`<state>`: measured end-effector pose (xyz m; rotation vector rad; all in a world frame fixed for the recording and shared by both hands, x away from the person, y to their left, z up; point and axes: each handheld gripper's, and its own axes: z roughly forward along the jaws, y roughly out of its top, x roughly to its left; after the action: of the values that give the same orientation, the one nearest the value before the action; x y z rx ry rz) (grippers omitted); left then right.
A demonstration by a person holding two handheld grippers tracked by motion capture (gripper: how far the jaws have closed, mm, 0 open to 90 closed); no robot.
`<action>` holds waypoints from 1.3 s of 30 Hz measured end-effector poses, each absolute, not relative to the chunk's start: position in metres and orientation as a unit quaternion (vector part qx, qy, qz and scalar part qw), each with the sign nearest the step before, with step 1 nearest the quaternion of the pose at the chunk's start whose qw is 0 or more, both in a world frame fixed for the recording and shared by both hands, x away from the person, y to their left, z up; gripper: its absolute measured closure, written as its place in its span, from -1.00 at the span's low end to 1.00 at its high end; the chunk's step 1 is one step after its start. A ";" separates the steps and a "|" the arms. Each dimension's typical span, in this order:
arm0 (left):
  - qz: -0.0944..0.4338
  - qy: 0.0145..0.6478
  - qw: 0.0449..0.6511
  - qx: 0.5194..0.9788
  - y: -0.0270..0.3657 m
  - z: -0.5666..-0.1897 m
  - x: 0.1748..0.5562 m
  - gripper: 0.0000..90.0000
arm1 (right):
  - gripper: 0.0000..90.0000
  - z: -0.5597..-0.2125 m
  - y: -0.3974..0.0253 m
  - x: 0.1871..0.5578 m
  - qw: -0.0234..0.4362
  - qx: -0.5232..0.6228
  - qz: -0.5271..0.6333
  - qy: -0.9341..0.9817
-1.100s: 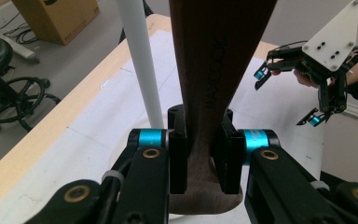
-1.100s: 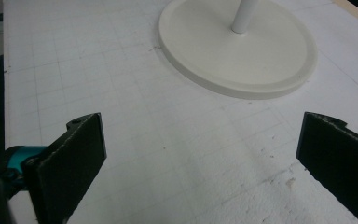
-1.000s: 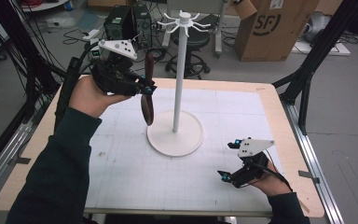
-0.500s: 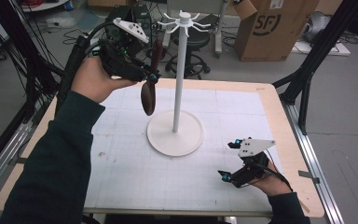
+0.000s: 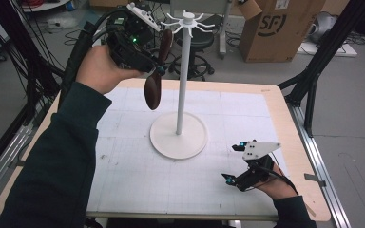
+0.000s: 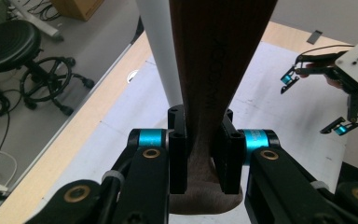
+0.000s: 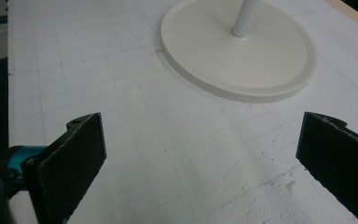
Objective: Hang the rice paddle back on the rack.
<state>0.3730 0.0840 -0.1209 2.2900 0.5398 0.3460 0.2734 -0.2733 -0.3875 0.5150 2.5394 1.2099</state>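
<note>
A dark brown wooden spoon hangs bowl-down in the air, its handle reaching up beside the hooks of a white hanging stand. My left gripper is shut on the spoon partway along it, raised high just left of the pole. In the left gripper view the two jaws clamp the spoon from both sides, with the white pole right behind it. My right gripper rests low near the table's front right, open, with nothing between its jaws. The stand's round base lies ahead of it.
The stand's base sits mid-table on a white gridded mat. Behind the table are a black stool, a cardboard box and floor cables. The right gripper also appears far off in the left gripper view.
My left gripper has lifted the spoon higher and carried it right, closer to the hooks at the stand's top. The right gripper has stayed put.
</note>
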 end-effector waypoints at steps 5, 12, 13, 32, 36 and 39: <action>0.134 0.216 0.371 0.893 0.083 -0.120 0.377 0.73 | -0.99 -0.387 -0.274 0.273 0.142 0.180 0.419 0.879; 0.132 0.220 0.370 0.893 0.081 -0.117 0.380 0.73 | -0.99 -0.388 -0.272 0.273 0.141 0.177 0.417 0.881; 0.133 0.220 0.370 0.893 0.081 -0.116 0.380 0.73 | -0.99 -0.388 -0.273 0.273 0.141 0.177 0.416 0.881; 0.130 0.227 0.357 0.897 0.075 -0.119 0.391 0.72 | -0.99 -0.388 -0.272 0.273 0.139 0.175 0.416 0.882; 0.130 0.227 0.356 0.897 0.074 -0.120 0.393 0.72 | -0.99 -0.388 -0.273 0.273 0.141 0.177 0.417 0.881; 0.129 0.229 0.356 0.897 0.074 -0.120 0.394 0.72 | -0.99 -0.388 -0.273 0.273 0.141 0.177 0.417 0.880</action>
<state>0.3940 0.0739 -0.1203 2.3156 0.5916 0.3327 0.2728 -0.2731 -0.3878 0.5098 2.5419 1.2043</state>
